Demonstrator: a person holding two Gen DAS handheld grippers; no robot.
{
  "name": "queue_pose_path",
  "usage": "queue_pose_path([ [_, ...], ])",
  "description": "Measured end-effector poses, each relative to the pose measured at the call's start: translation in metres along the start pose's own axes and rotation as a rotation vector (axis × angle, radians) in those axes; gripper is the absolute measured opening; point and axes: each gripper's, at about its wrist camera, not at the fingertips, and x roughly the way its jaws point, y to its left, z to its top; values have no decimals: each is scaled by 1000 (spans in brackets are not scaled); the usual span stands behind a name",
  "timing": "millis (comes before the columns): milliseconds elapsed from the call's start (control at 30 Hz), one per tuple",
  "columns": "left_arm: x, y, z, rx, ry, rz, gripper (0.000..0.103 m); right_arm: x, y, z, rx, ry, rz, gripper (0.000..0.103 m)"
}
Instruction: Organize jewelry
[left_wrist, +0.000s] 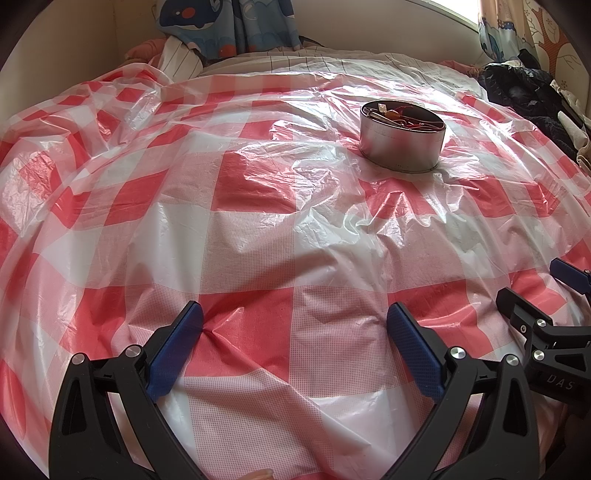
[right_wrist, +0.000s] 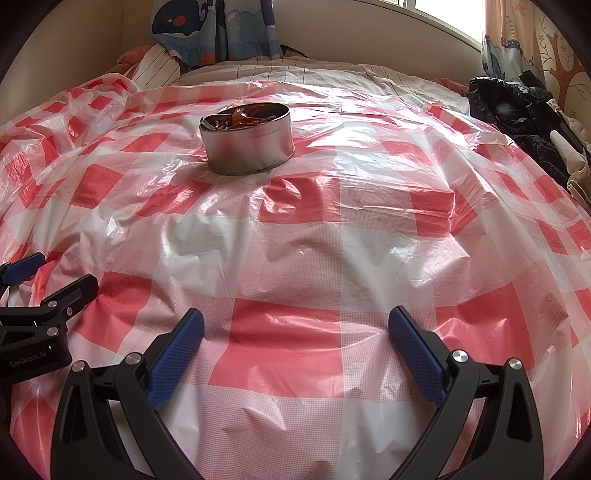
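Observation:
A round metal tin (left_wrist: 402, 142) stands on the red-and-white checked plastic sheet (left_wrist: 258, 236), far ahead and right of centre in the left wrist view. Red and brown jewelry pieces (left_wrist: 400, 116) lie piled inside it. In the right wrist view the tin (right_wrist: 248, 142) sits ahead to the left, with the jewelry (right_wrist: 240, 117) showing over its rim. My left gripper (left_wrist: 294, 314) is open and empty, low over the sheet. My right gripper (right_wrist: 296, 319) is open and empty too. Each gripper shows at the other view's edge: the right gripper (left_wrist: 535, 291), the left gripper (right_wrist: 51, 275).
The sheet (right_wrist: 295, 236) covers a bed and is wrinkled. A dark pile of clothes (left_wrist: 524, 92) lies at the far right edge, seen as well as the clothes (right_wrist: 517, 110). Blue cartoon curtains (left_wrist: 229, 26) and a striped pillow (left_wrist: 181, 59) are at the far end.

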Motion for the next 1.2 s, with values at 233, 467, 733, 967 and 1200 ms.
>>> queue_pose_path([
  [233, 0, -1, 0, 0, 0, 0, 96, 0, 0, 0, 0, 0, 0, 96],
  [467, 0, 0, 0, 0, 0, 0, 96, 0, 0, 0, 0, 0, -1, 96],
  [733, 0, -1, 0, 0, 0, 0, 96, 0, 0, 0, -1, 0, -1, 96],
  [967, 2, 0, 1, -3, 15, -7, 96, 0, 0, 0, -1, 0, -1, 96],
  [1200, 4, -2, 1, -1, 34, -9, 96, 0, 0, 0, -1, 0, -2, 96],
])
